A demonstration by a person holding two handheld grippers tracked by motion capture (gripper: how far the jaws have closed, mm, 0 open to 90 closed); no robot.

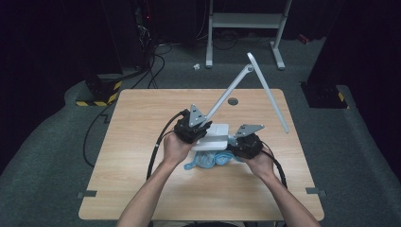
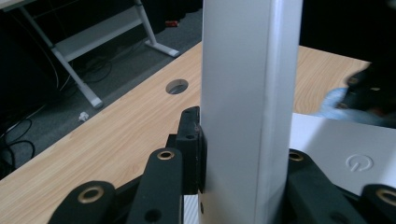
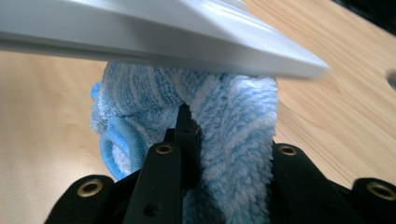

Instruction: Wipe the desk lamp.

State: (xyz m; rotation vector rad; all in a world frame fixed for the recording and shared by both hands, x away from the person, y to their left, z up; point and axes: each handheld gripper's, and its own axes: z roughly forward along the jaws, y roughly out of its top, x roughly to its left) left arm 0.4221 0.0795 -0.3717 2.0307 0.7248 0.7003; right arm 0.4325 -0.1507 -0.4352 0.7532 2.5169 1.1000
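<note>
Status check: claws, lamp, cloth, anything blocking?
Left claw shut on lamp arm. Right claw shut on blue cloth, under the lamp base edge. Table around them bare, nothing blocking.

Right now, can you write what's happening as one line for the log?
left claw: shut on lamp arm | right claw: shut on blue cloth | cloth: under lamp base | table: wood

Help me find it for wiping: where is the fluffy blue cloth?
In the high view the fluffy blue cloth lies mid-table, under the white lamp base's near edge, held by the right tool.
</note>
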